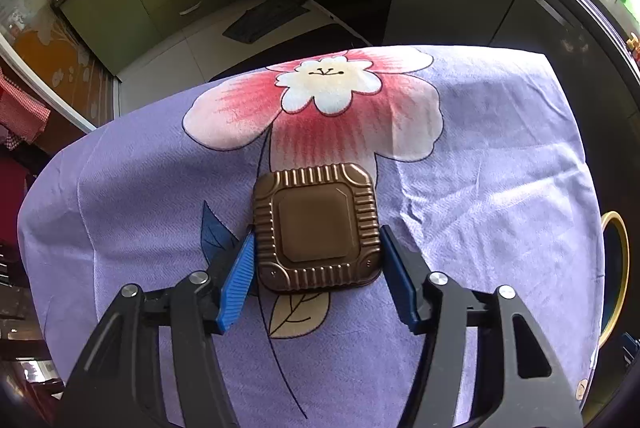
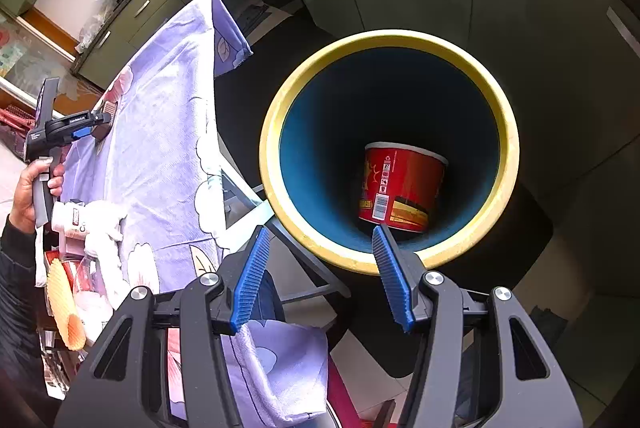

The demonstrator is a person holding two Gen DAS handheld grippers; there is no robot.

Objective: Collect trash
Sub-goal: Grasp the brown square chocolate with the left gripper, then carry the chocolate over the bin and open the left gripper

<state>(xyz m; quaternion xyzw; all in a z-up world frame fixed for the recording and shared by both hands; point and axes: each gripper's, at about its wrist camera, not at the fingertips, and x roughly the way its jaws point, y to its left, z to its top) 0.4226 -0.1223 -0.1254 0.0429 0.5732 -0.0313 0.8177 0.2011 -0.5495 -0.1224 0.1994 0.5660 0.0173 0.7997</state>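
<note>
straddling the brown tray (image 1: 316, 228) on the bench (image 1: 500, 156), the left gripper (image 1: 318, 260) is spread, fingers beside its two sides, not clearly touching; the right gripper (image 2: 320, 260), open and empty, hangs over the bin (image 2: 276, 108) holding a red cup (image 2: 404, 186), off the bench's right edge

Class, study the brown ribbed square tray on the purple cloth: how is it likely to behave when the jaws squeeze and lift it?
The brown tray looks like thin moulded plastic, so probably light and liable to flex. Its ribbed sides may help the left gripper hold it. Flat and square, it should not roll.
</note>
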